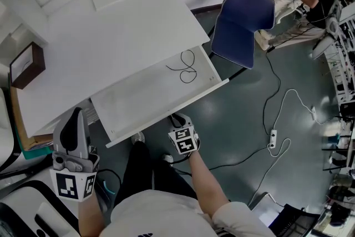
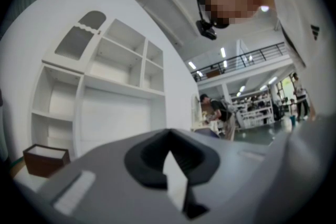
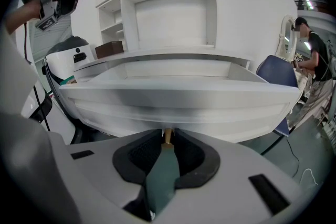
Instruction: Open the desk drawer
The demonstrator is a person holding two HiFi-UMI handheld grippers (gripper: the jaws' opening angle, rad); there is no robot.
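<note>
Drawer [image 1: 138, 94] stands pulled out, its brass knob [image 3: 167, 136] pinched between right tongs [image 3: 167, 145].

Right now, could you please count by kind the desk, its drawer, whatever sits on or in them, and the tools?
Desk: 1
Drawer, open: 1
Drawer knob: 1
Brown box, on the desk: 1
Black cord, in the drawer: 1
Tools: 2, the left tool shut on nothing, the right tool shut on the knob
Total: 7
</note>
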